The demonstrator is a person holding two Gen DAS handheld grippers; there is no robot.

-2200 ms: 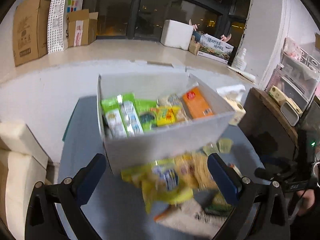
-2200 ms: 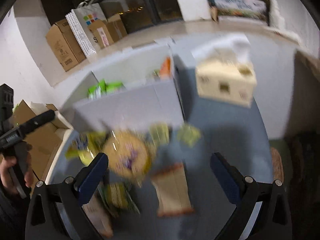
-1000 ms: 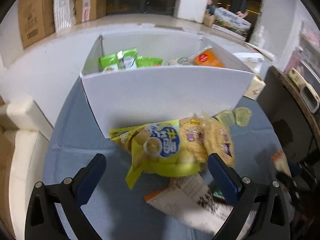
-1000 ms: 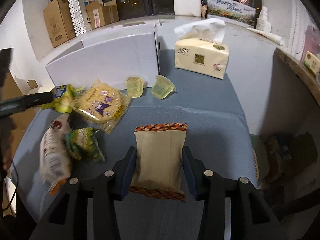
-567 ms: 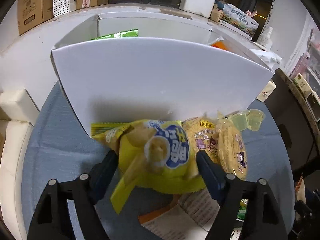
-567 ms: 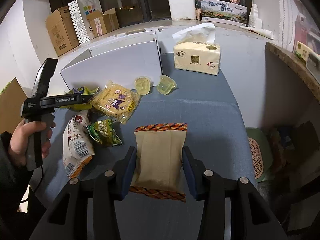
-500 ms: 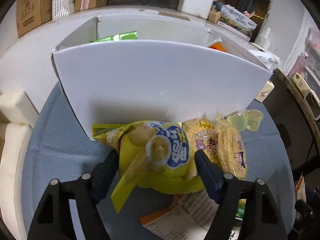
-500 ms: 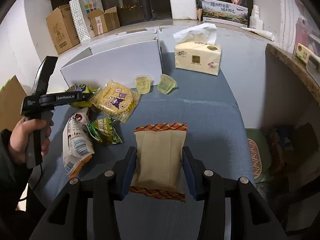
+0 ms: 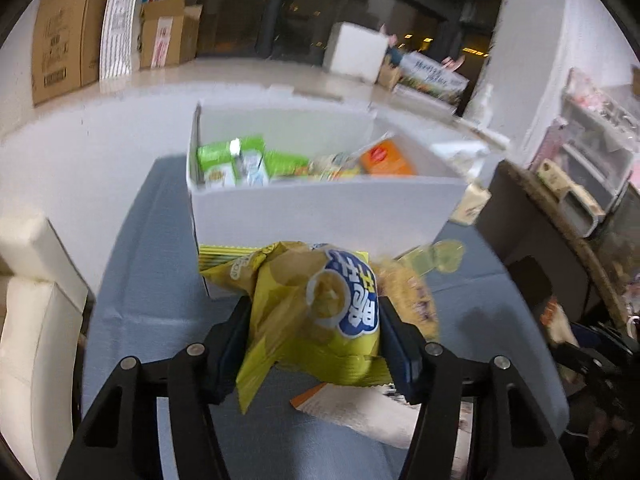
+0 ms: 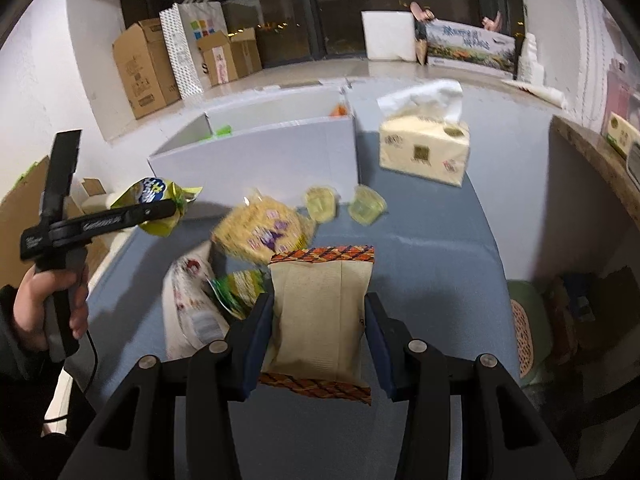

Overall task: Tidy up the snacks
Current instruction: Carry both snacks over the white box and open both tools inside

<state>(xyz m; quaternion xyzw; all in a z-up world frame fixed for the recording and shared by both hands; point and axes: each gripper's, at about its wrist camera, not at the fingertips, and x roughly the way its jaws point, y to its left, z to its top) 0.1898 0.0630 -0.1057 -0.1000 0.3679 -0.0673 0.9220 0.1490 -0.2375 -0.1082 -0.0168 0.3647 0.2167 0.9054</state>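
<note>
My left gripper [image 9: 314, 330] is shut on a yellow chip bag [image 9: 316, 312] and holds it above the blue table, in front of the white box [image 9: 320, 212]. The box holds green cartons [image 9: 230, 160] and an orange pack [image 9: 386, 158]. In the right wrist view the left gripper [image 10: 156, 212] holds the same yellow bag [image 10: 158, 200] off the table left of the box [image 10: 260, 160]. My right gripper [image 10: 318, 328] is shut on a beige snack pack [image 10: 320, 312] with patterned ends.
On the blue table [image 10: 432, 264] lie a yellow noodle pack [image 10: 260, 234], two jelly cups [image 10: 320, 200], a white-and-orange bag [image 10: 192, 300] and a green bag [image 10: 236, 290]. A tissue box [image 10: 424, 152] stands right of the white box. Cardboard boxes [image 10: 144, 68] line the back.
My left gripper has shut on the yellow chip bag and lifted it off the table, pulling back from the box. My right gripper still holds the beige pack and has risen slightly.
</note>
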